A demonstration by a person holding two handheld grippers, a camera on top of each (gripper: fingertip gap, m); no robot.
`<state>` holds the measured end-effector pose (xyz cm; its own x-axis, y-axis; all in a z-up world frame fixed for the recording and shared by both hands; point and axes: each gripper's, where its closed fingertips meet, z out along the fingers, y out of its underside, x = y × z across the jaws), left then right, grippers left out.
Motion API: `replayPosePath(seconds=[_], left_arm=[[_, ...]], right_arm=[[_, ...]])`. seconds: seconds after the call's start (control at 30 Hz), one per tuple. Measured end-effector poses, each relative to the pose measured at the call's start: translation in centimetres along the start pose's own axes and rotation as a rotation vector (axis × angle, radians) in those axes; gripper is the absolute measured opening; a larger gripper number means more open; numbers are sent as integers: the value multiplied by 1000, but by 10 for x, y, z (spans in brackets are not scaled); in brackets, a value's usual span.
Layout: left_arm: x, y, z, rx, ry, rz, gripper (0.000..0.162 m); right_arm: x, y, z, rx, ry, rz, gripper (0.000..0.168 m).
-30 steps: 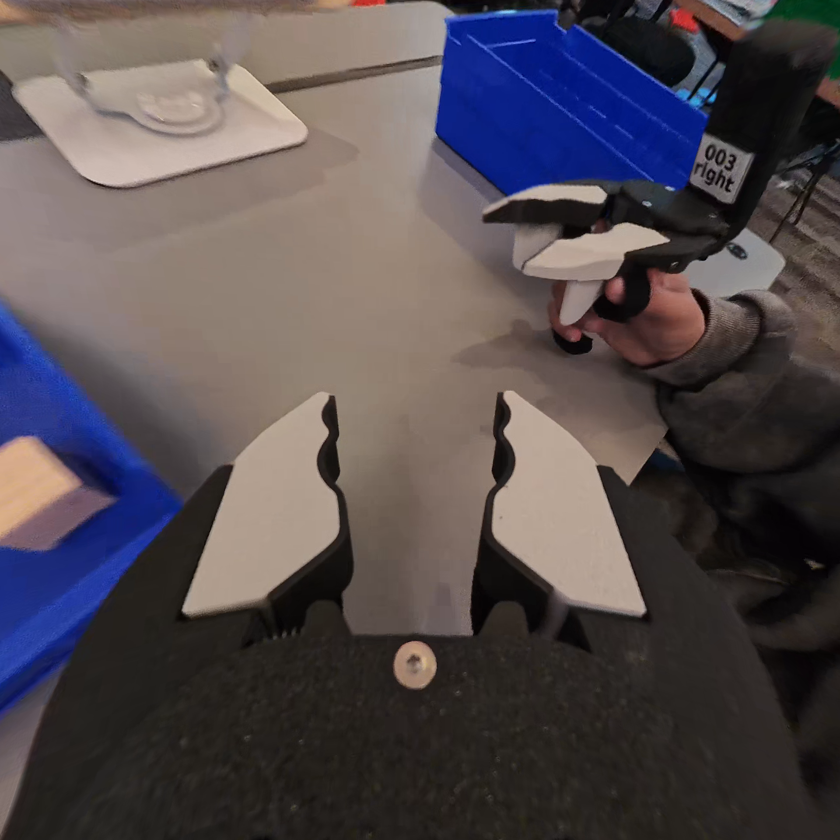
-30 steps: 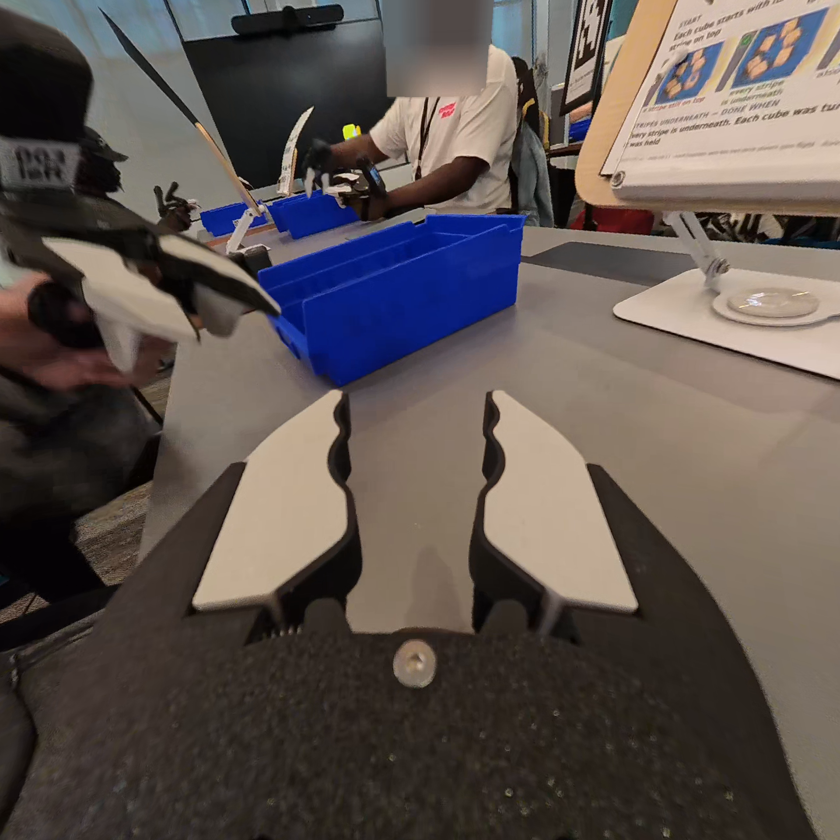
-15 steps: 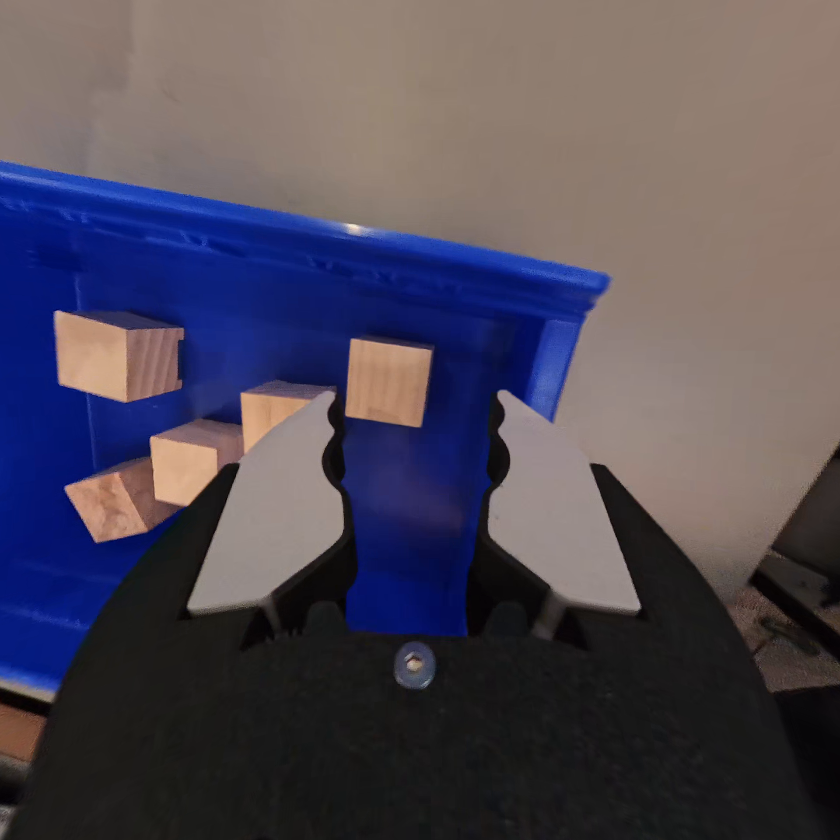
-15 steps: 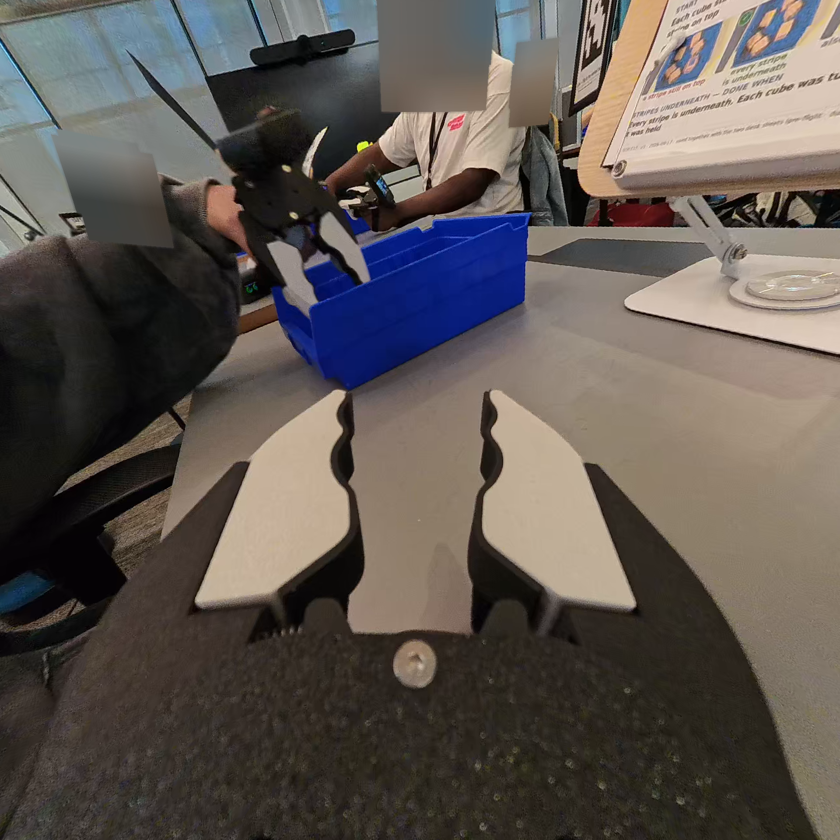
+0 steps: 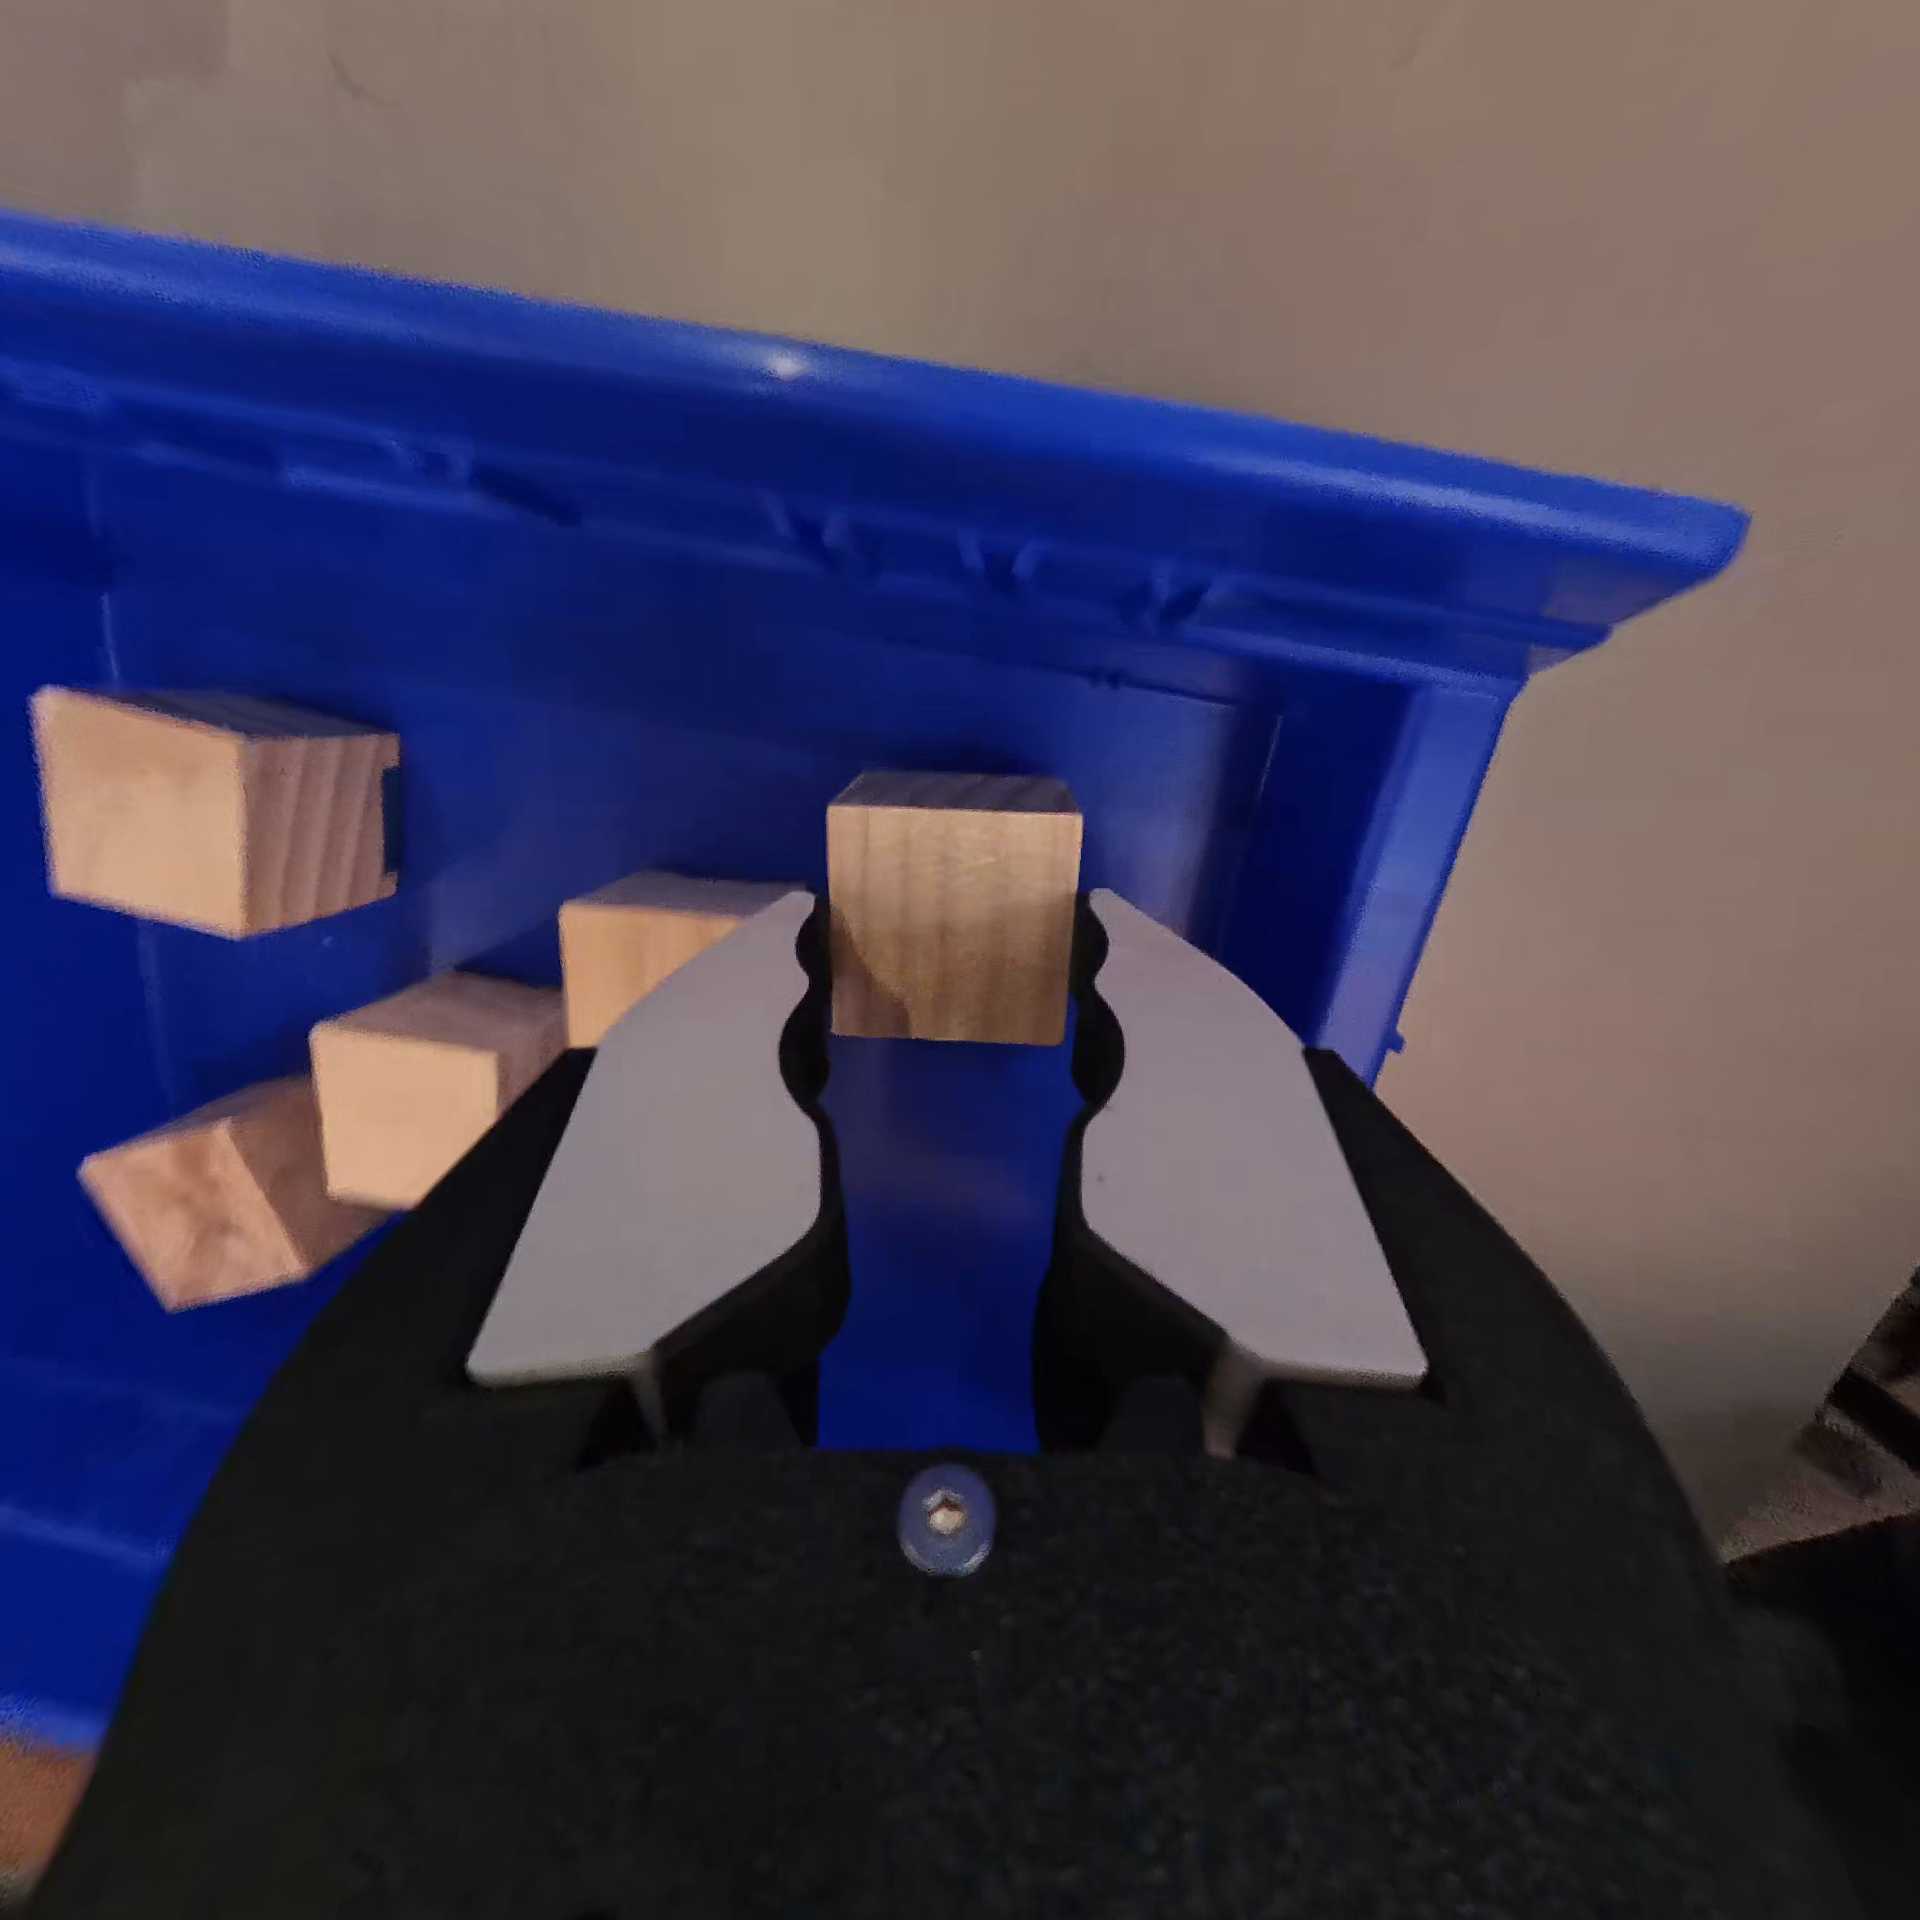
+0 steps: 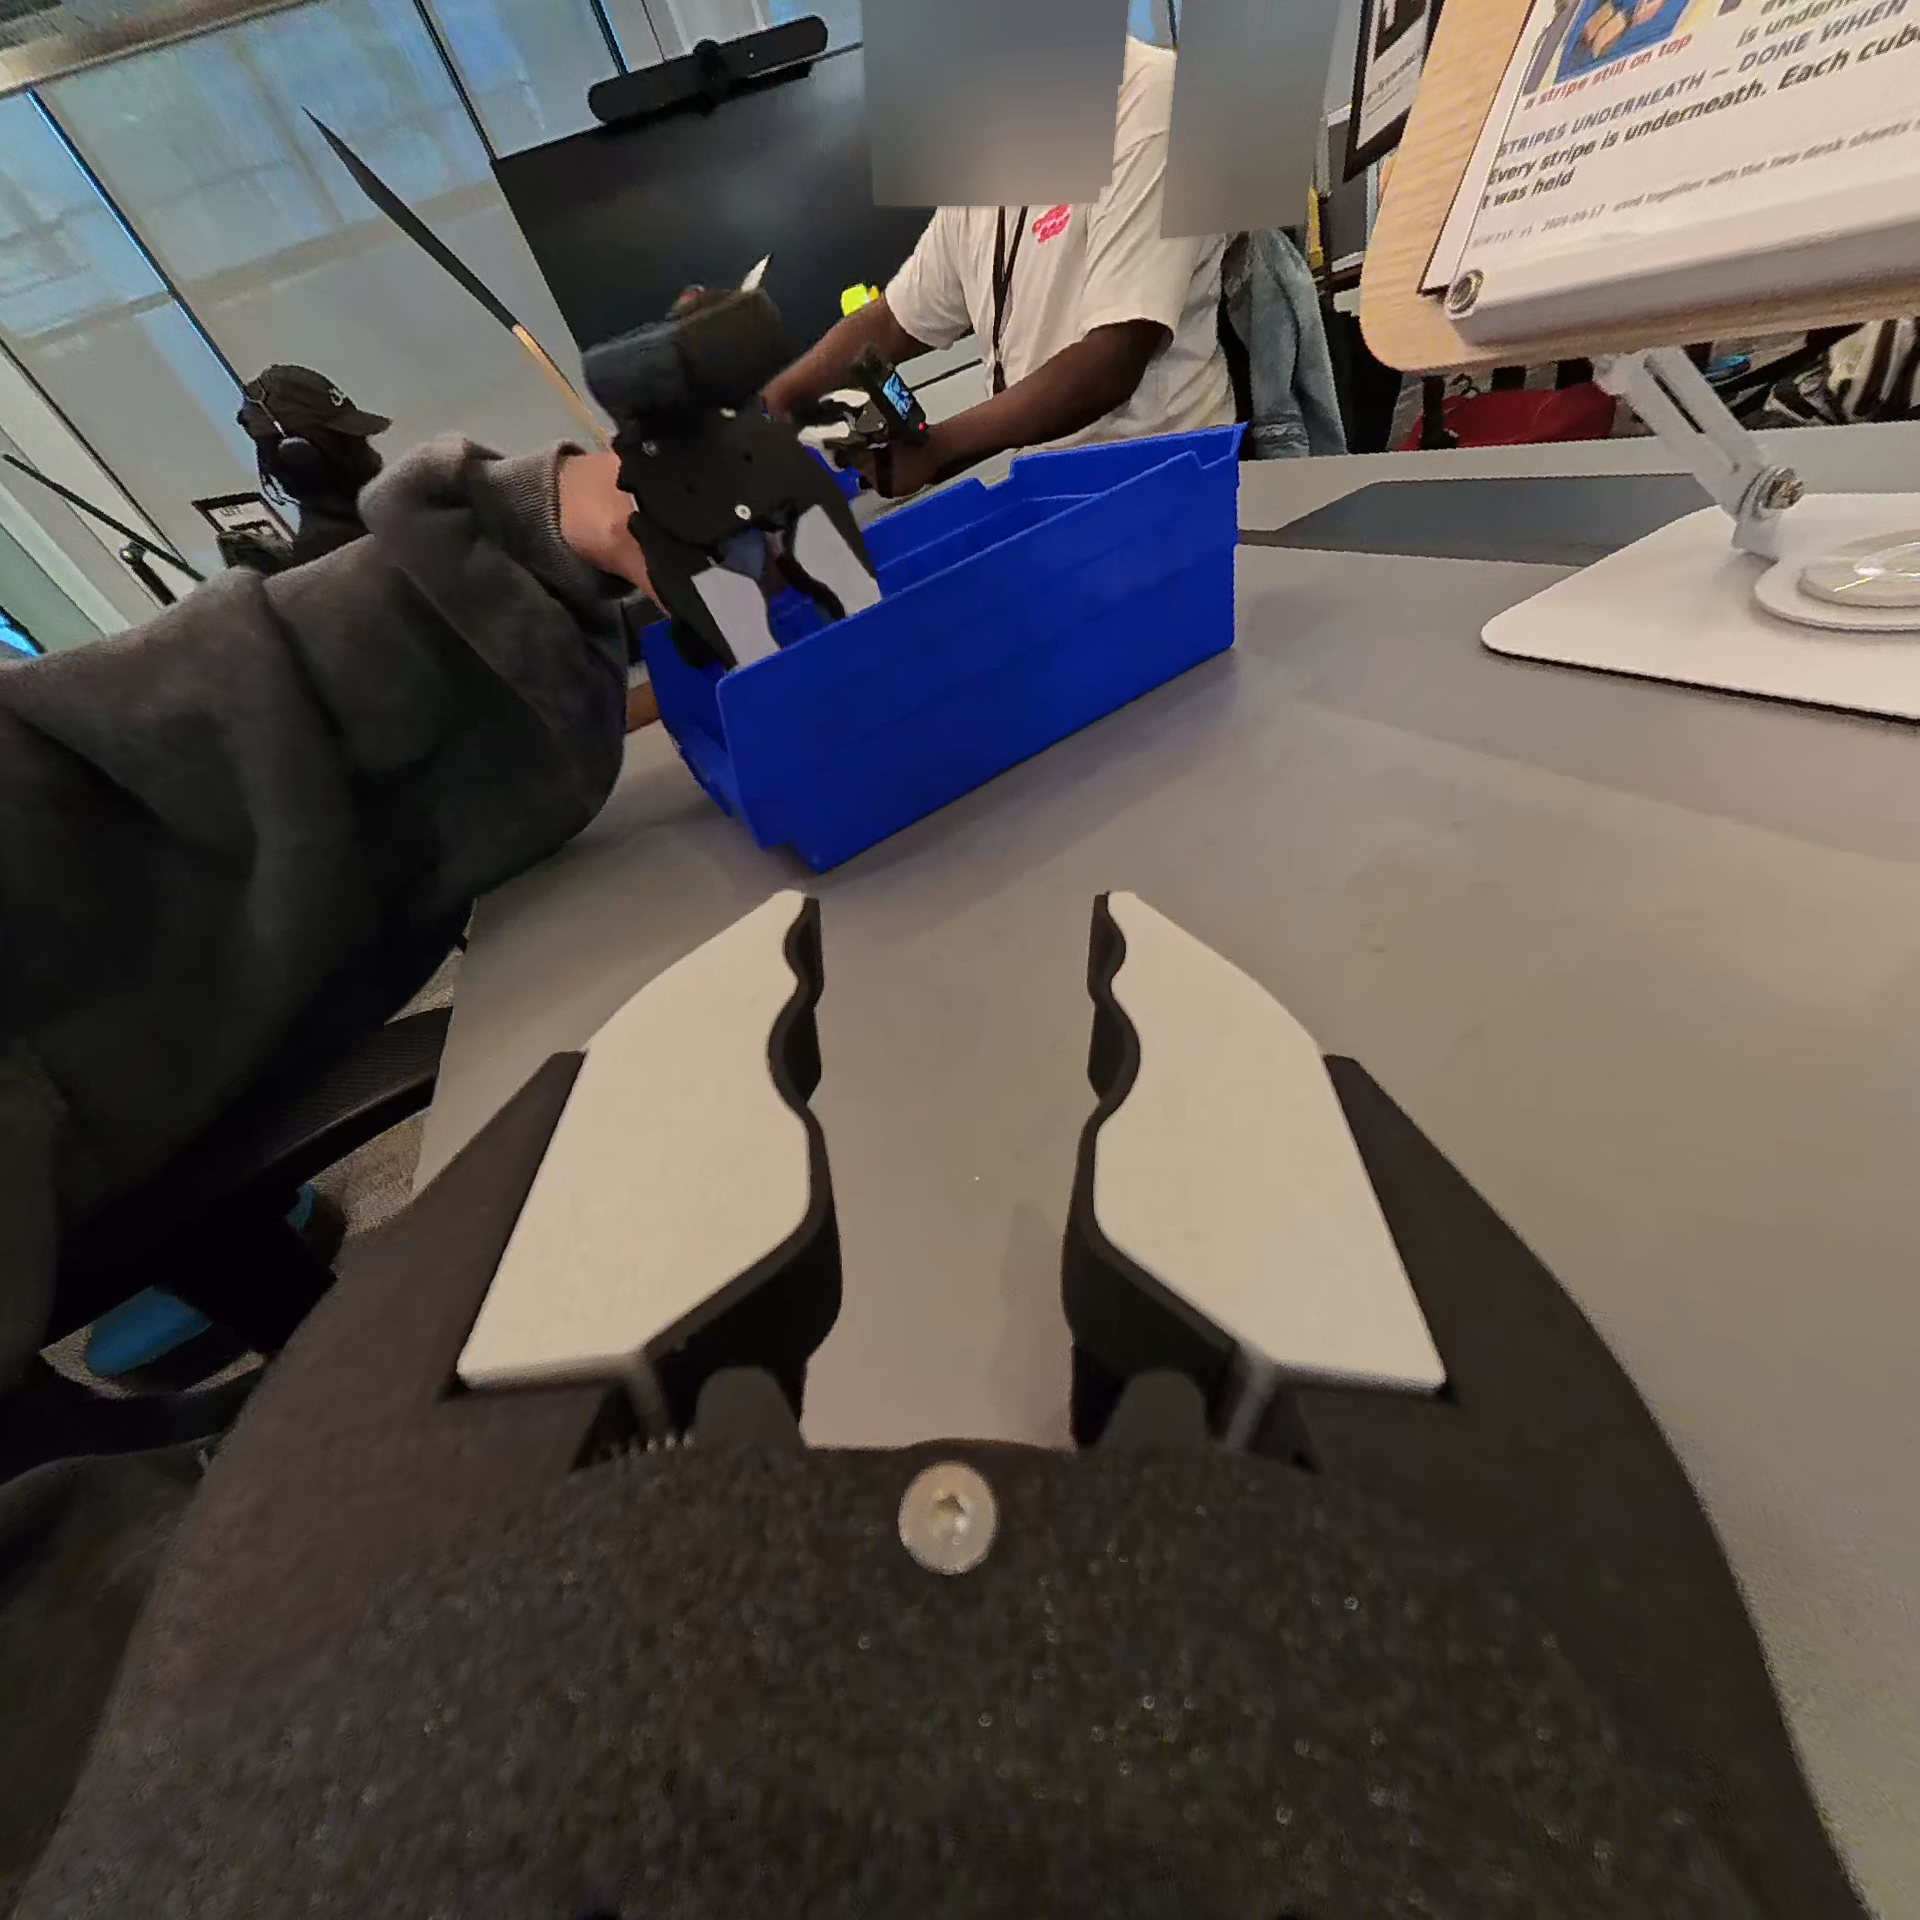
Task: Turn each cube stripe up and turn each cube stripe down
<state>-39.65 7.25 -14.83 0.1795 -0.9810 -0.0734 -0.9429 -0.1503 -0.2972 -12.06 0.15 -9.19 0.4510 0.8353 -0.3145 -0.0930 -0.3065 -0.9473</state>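
Left wrist view: the left gripper (image 5: 951,966) is pointed down into the blue bin (image 5: 935,488), its fingers (image 5: 686,1122) spread to either side of one wooden cube (image 5: 951,909). The tips are seen flanking the cube's two side faces, but whether they already press on it cannot be told; the spacing looks about as wide as the cube, so the grip is judged not yet made. This cube sits near the bin's end wall, apart from the other four cubes (image 5: 213,810), which are clustered to the left; that isolation is probably why it was approached, since room is left for both fingers.

A cube has no long axis. Its faces are squared to the fingers, with the wood grain running along the finger direction. No stripe is visible on the faces shown, so which way its stripe points cannot be read. A dark mark shows on the edge of the far-left cube.

Right wrist view: the right gripper (image 6: 951,997) is held parted and empty over the grey desk (image 6: 1455,935), well away from the bin, seemingly kept waiting.
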Motion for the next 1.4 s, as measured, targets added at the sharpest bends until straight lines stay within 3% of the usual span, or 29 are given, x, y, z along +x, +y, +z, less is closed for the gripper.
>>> replayPosePath(seconds=[0.17,0.33,0.57,0.73,0.93,1.17,1.27,1.33,1.4], left_arm=[[-8,-20,-60,234,-93,-246,43],[13,-89,-97,607,-2,-523,43],[67,-213,-84,962,530,-826,43],[83,-266,-67,1142,775,-989,42],[98,-281,-21,1119,837,-1052,42],[110,-282,0,1042,842,-1036,42],[112,-281,6,1022,818,-1035,42],[113,-282,6,1023,830,-1036,42],[117,-283,6,1012,838,-1019,43]], right_arm=[[5,-5,-4,25,12,29,48],[7,-10,-7,39,-4,117,51],[6,-14,-9,-7,-44,427,58],[-3,-34,-19,91,-269,788,58],[-4,-28,-15,57,-273,830,67],[6,-19,-8,41,-249,866,66],[4,-17,-6,38,-256,869,58],[2,-12,-5,-5,-248,856,43],[2,-13,-7,-8,-256,854,43]])
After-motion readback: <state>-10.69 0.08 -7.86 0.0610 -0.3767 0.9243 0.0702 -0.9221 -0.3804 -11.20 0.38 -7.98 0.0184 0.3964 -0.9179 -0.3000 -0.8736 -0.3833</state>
